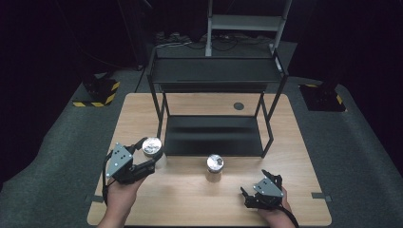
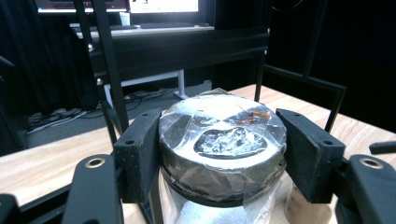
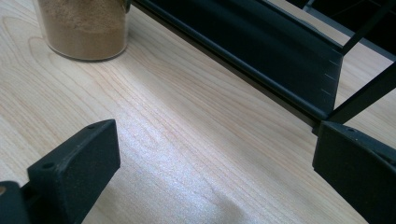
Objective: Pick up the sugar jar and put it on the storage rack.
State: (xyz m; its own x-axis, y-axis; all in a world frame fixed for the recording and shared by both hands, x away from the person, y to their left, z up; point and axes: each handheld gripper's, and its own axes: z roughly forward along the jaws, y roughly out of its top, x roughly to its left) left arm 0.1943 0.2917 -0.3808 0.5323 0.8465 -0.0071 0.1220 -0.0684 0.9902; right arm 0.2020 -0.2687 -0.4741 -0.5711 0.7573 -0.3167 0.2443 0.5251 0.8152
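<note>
My left gripper (image 1: 147, 156) is shut on a jar (image 1: 152, 146) with a shiny foil-wrapped lid, held just left of the black rack's front left leg. In the left gripper view the two black pads (image 2: 140, 140) press on both sides of that jar's lid (image 2: 223, 140), and white powder shows in the glass below. A second jar (image 1: 215, 167) with brown powder stands on the table in front of the rack; its base (image 3: 81, 28) appears at the top left of the right gripper view. My right gripper (image 1: 254, 187) rests open near the table's front right, nothing between its jaws.
A black two-shelf rack (image 1: 214, 135) stands on the wooden table (image 1: 190, 204); its lower shelf edge (image 3: 261, 51) crosses the right gripper view. A round dark grommet (image 1: 238, 106) sits in the tabletop behind the rack. Grey floor surrounds the table.
</note>
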